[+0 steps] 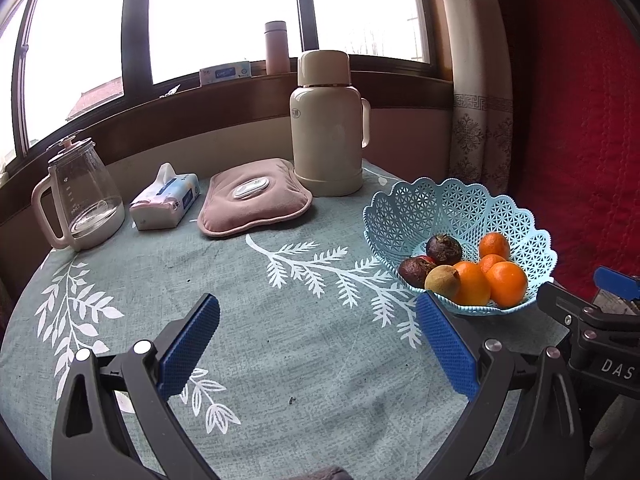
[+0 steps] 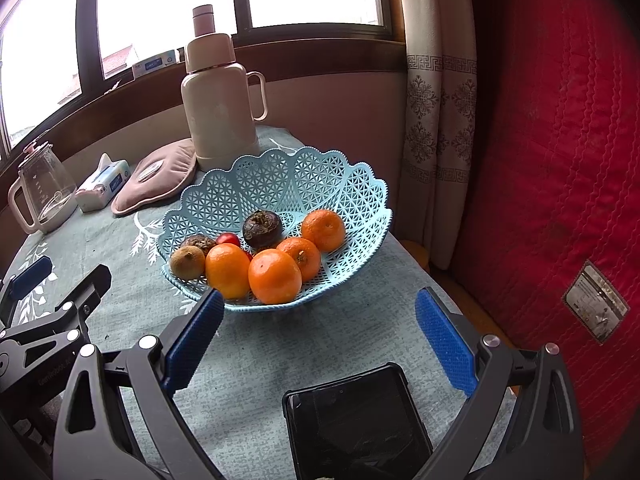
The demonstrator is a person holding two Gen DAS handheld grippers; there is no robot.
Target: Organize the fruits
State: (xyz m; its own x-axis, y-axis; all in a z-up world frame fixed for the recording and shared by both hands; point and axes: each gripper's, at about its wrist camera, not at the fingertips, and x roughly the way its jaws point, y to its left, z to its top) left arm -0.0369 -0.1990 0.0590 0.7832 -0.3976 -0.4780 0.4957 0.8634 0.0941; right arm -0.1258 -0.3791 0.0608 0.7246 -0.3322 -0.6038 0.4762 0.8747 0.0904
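1. round orange fruits (image 2: 274, 276) sit with the darker ones in the pale blue lattice plastic basket (image 2: 340, 184), frame centre.
2. right gripper (image 2: 320, 320) and left gripper (image 1: 318, 332): jaws spread, empty.
3. probably best: approach one orange from above, clear of the rim.

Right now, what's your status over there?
Left tool open, empty. Right tool open, empty. Fruit all in blue basket. Black tablet lies under right tool.

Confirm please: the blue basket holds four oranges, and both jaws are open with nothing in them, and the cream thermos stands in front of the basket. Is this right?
One detail is wrong. The cream thermos stands behind the blue basket, toward the window, as the right wrist view shows. The rest holds: four oranges lie in the basket, and both jaws are open and empty.
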